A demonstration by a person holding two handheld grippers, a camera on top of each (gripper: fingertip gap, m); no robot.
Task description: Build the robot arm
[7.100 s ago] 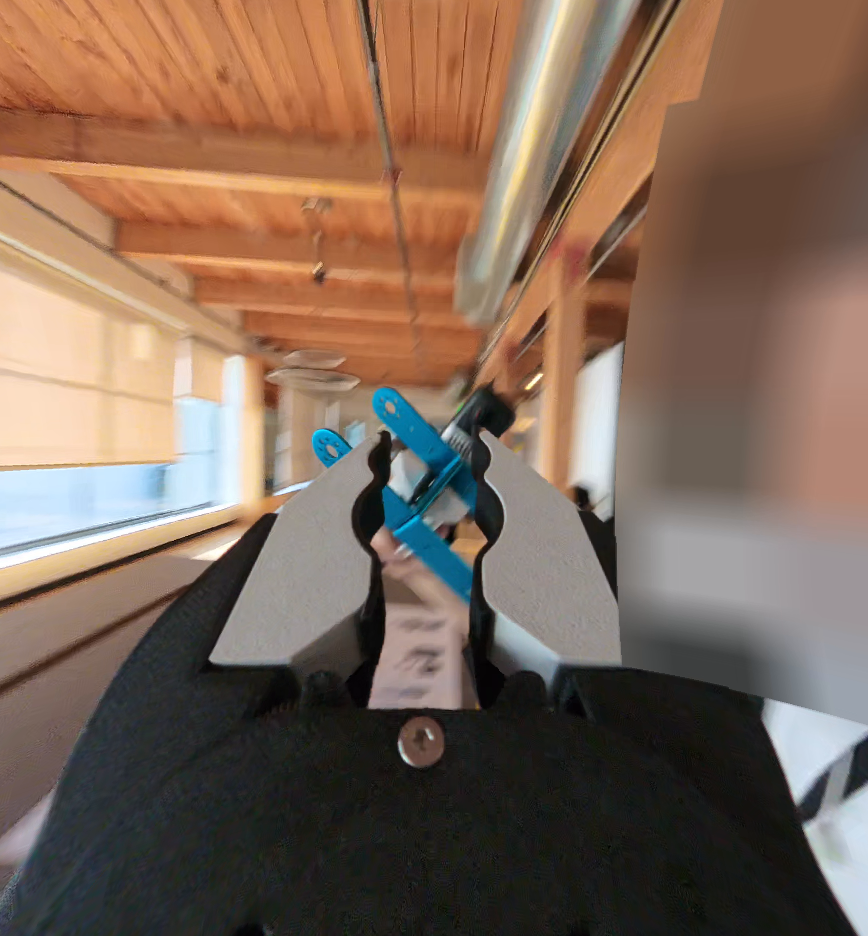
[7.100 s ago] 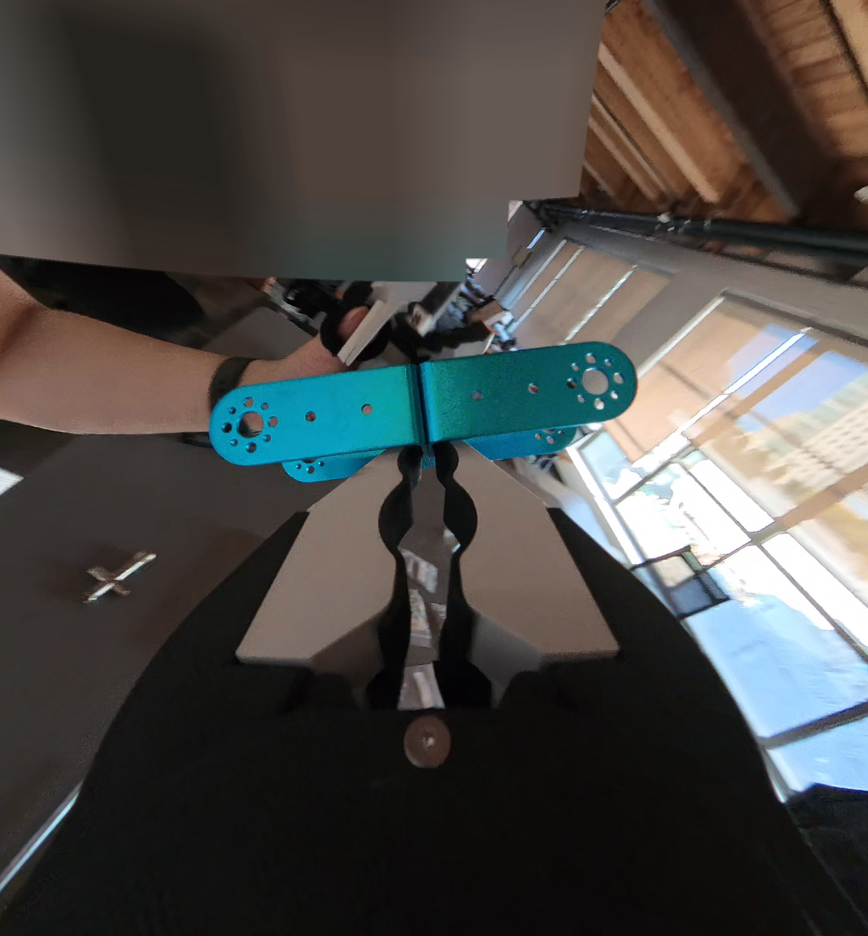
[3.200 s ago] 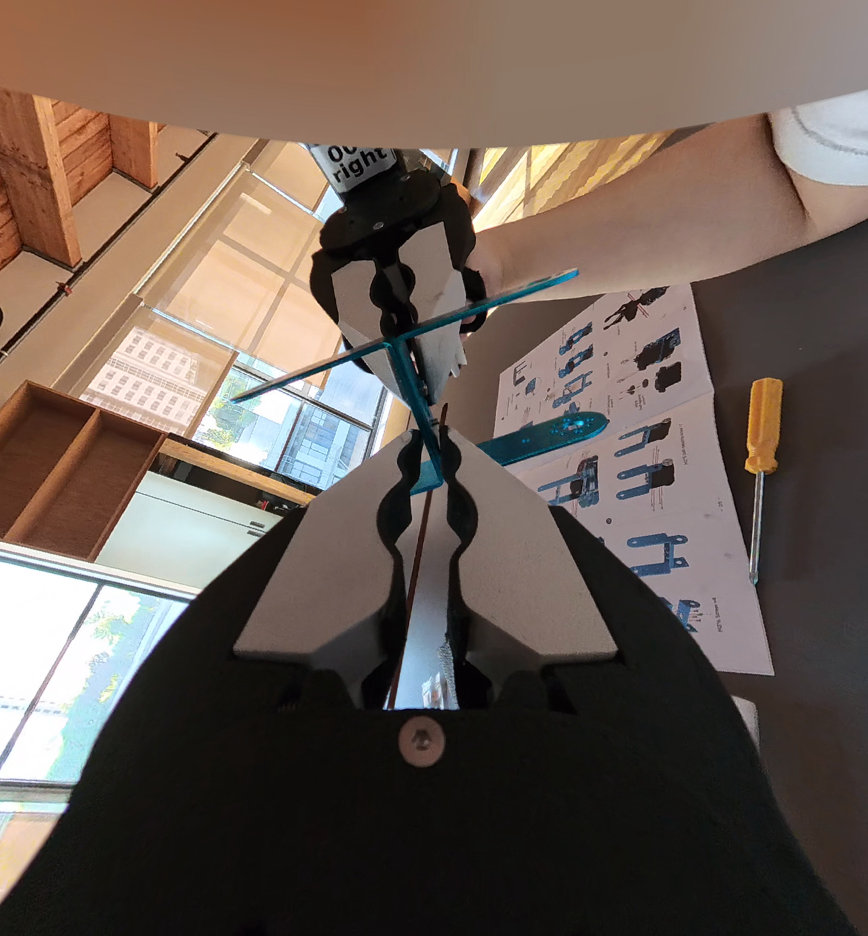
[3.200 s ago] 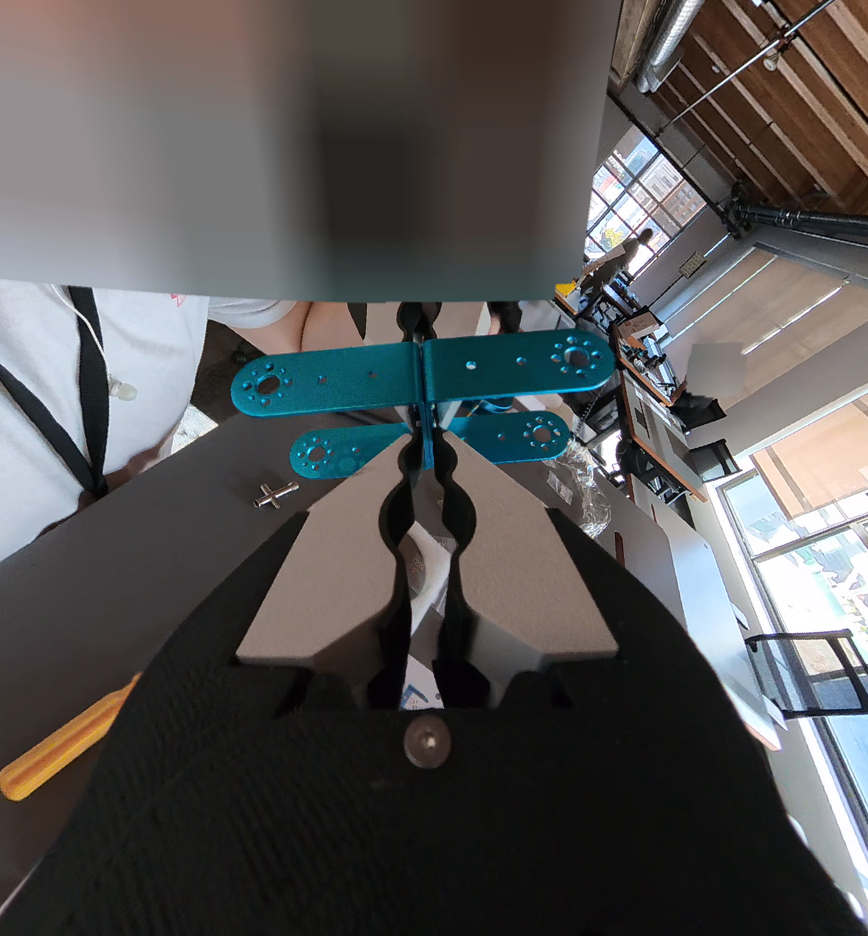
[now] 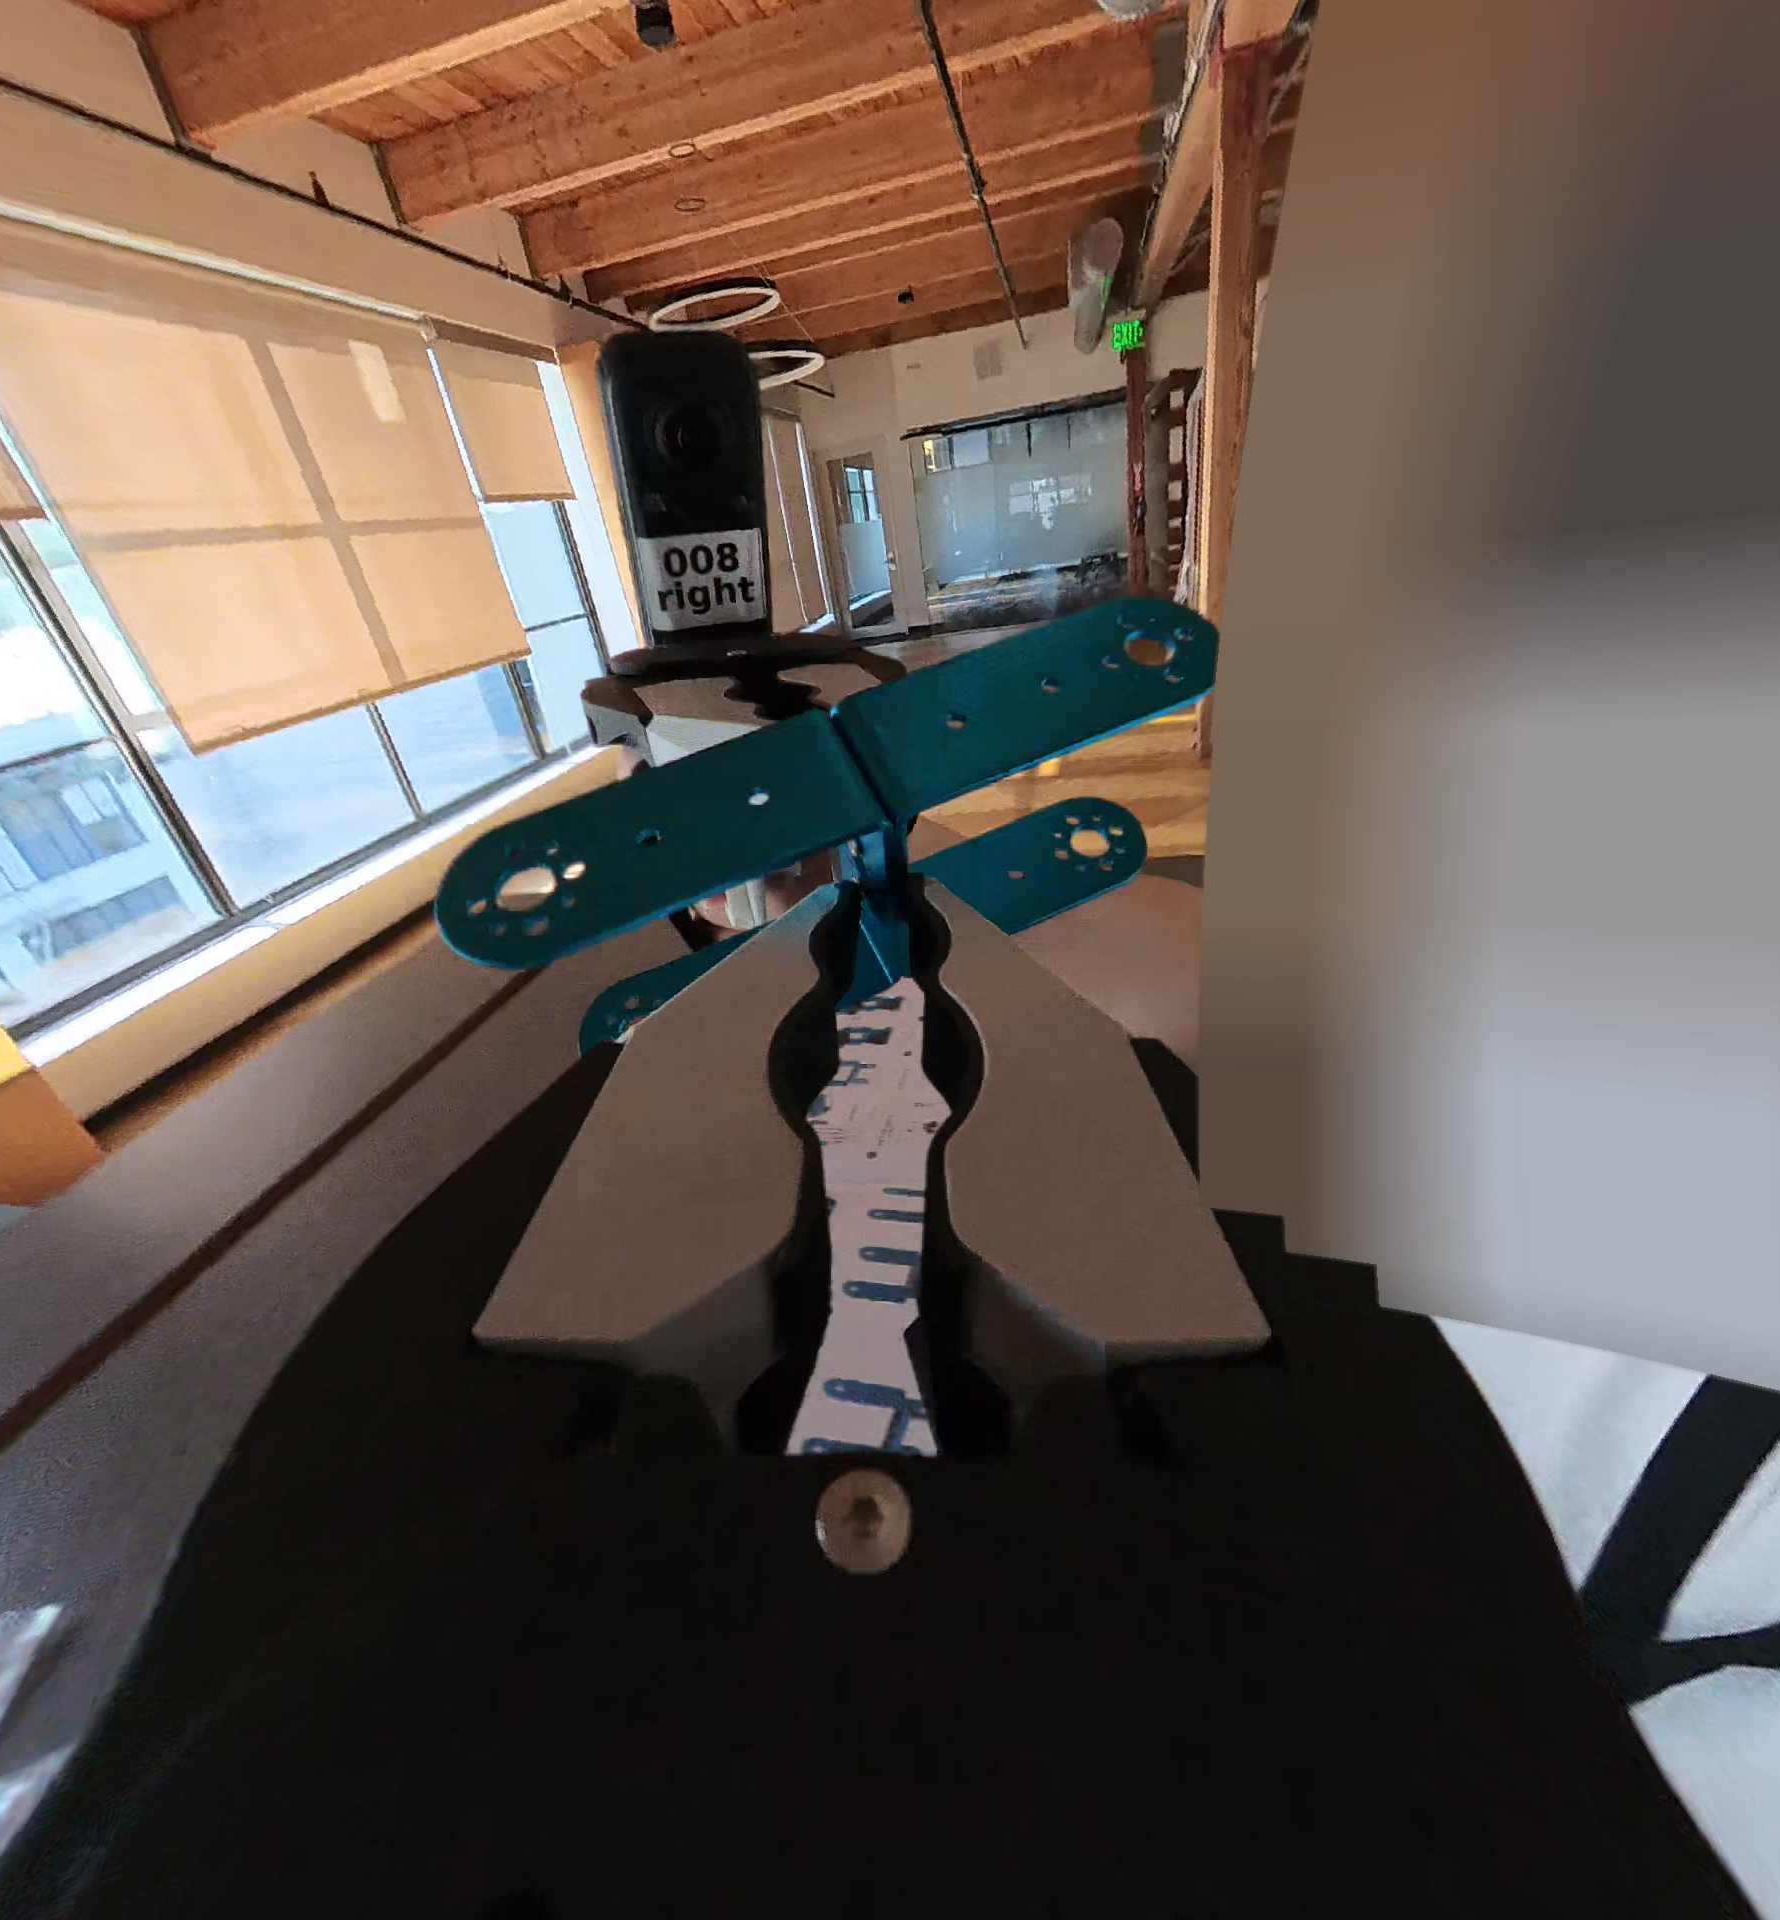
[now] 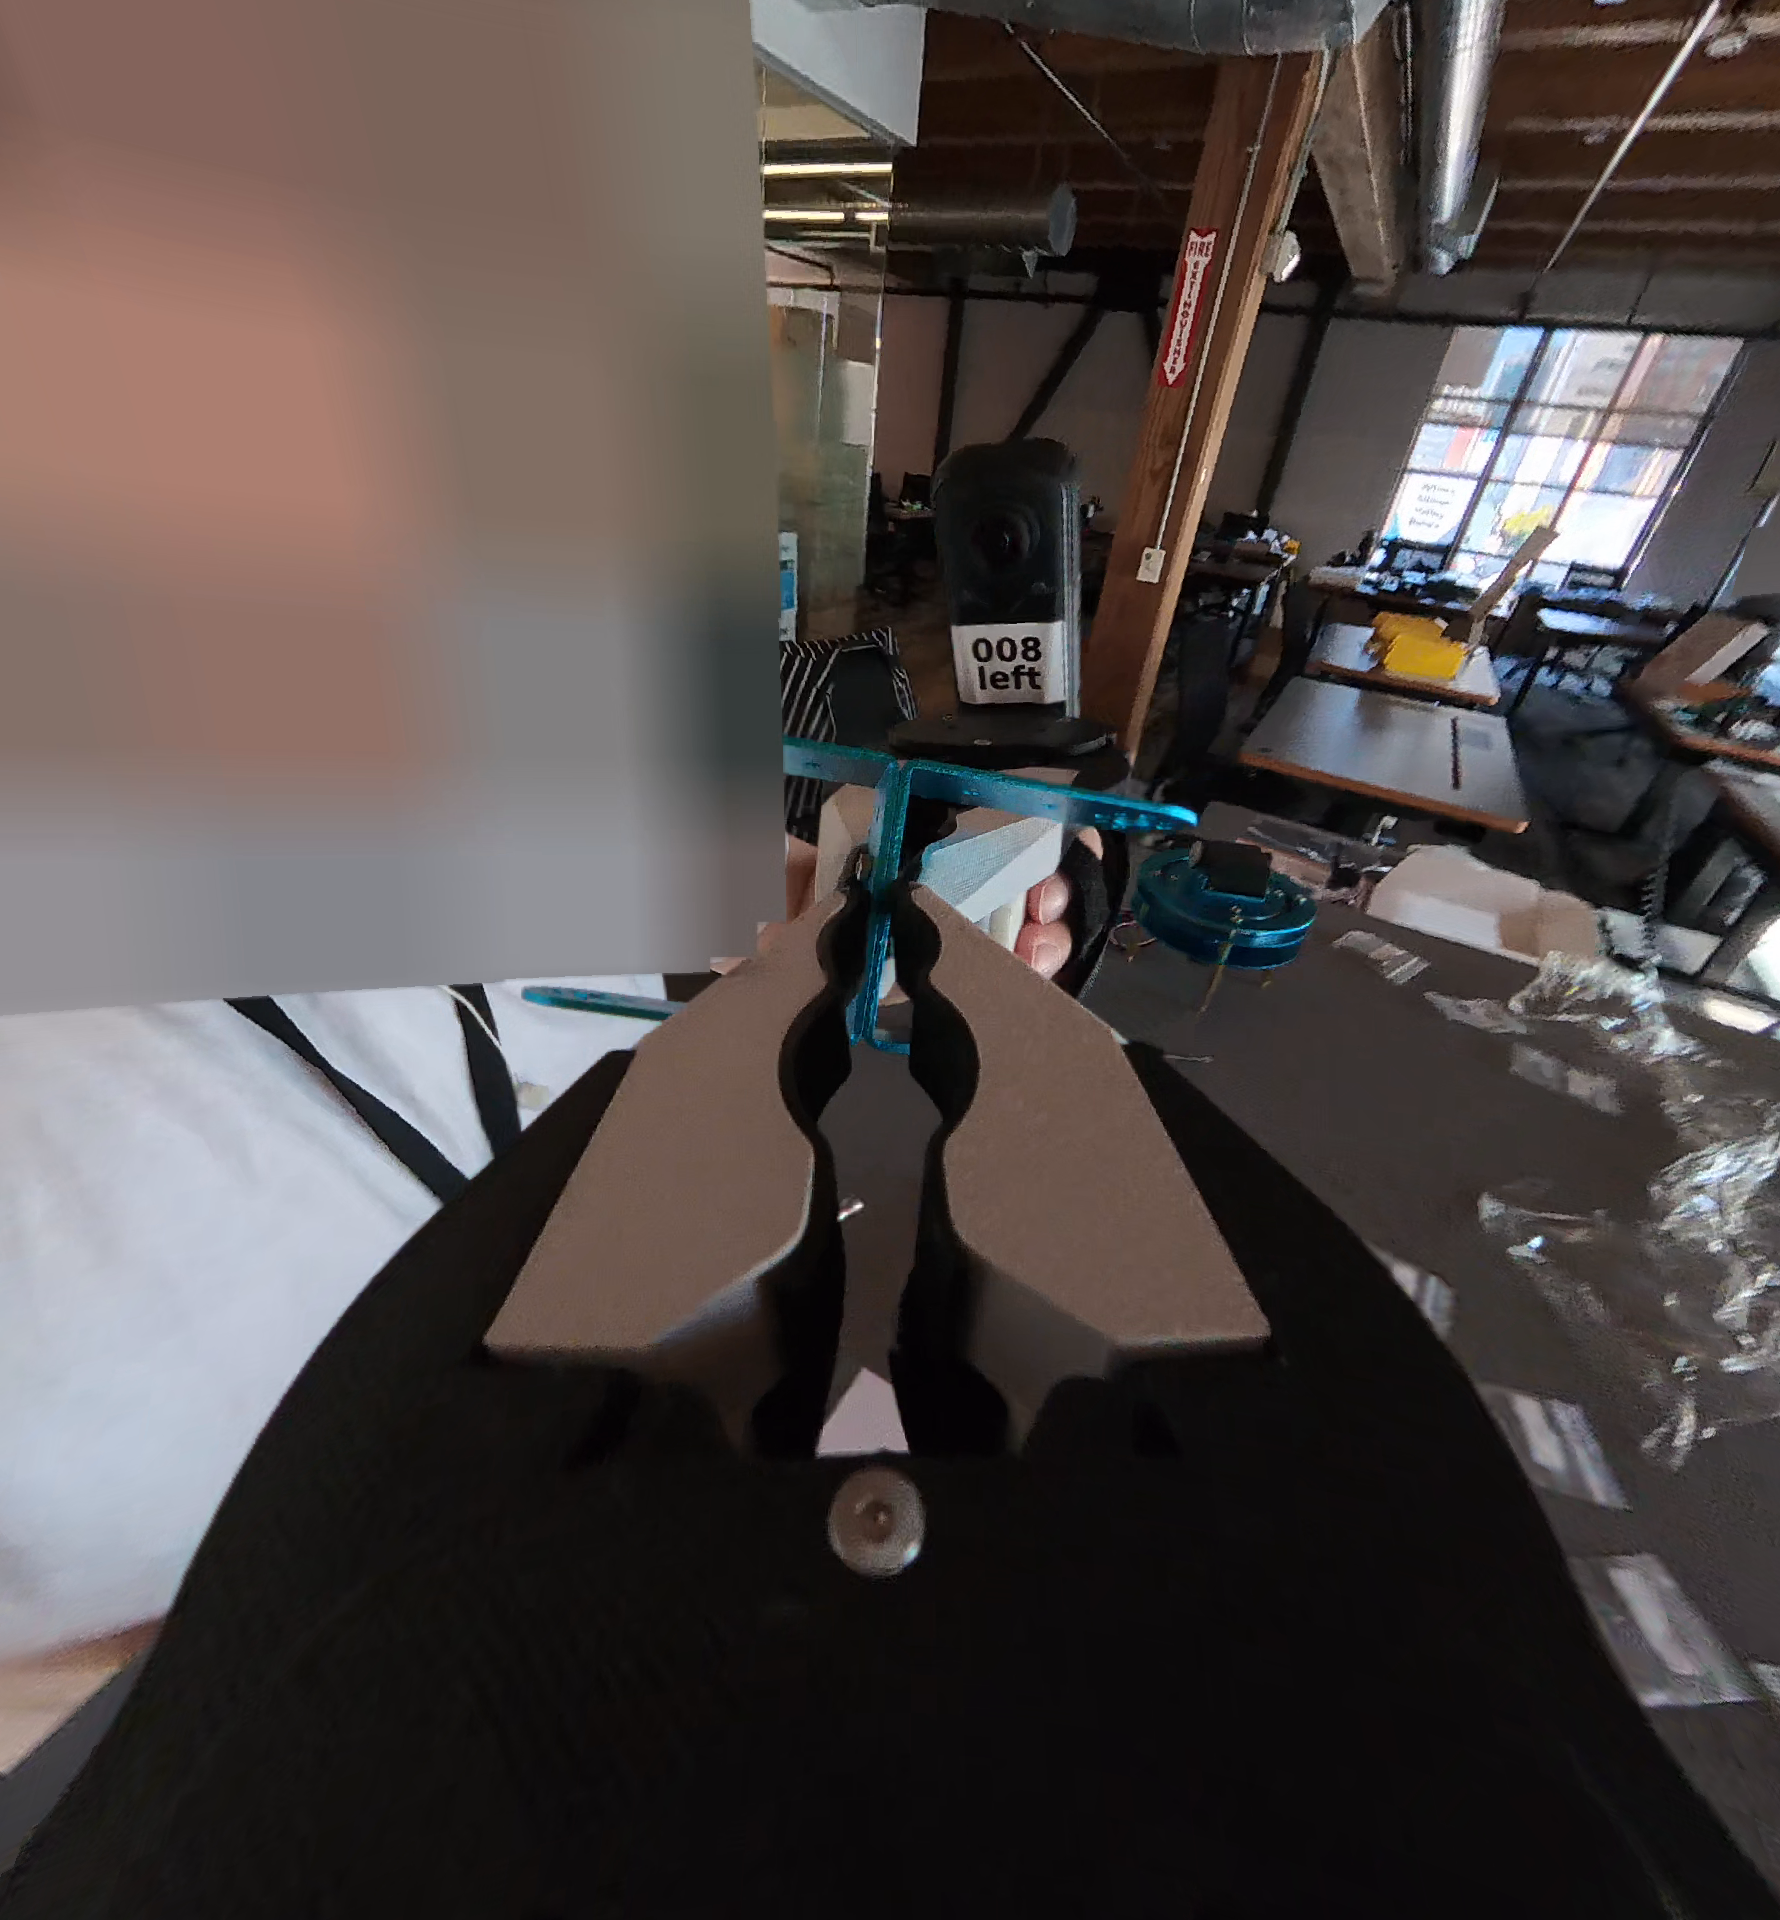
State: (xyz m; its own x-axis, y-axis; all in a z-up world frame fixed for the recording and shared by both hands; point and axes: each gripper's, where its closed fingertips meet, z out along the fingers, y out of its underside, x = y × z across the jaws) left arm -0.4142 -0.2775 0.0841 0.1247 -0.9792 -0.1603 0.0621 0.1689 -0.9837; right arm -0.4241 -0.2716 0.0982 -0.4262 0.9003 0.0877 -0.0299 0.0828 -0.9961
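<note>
The left gripper [image 5: 878, 914] has its fingers [image 5: 699, 1122] clenched on the narrow middle web of a blue metal bracket assembly [image 5: 824, 779], gripping it at the very fingertips. Through the slim gap between the fingers, below the bracket, a printed instruction sheet [image 5: 870, 1268] lies on the dark counter [image 5: 190, 1195]. The assembly looks like two U-shaped pieces set back to back: long perforated arms spread left and right of the grip point, an upper pair and a shorter-looking lower pair, tilted so the right ends sit higher. Just behind the bracket, facing this way, is the right gripper [image 5: 761, 691] with a black camera above it bearing a white label.

In the right wrist view, the right gripper's fingers [image 6: 720, 1122] also clamp the same bracket, pinching its vertical blue web edge-on at the tips, with the top arm running level to either side above them. Directly beyond the bracket stands the left gripper with its labelled camera, a person's hand [image 6: 1047, 914] wrapped around its handle. To the right of the bracket, farther off on the counter, rests a round blue base with a black servo [image 6: 1229, 899]. Crumpled clear plastic bags [image 6: 1696, 1226] are strewn over the counter farther right. A person in a white shirt [image 6: 190, 1195] with a black lanyard is at the bracket's left.
</note>
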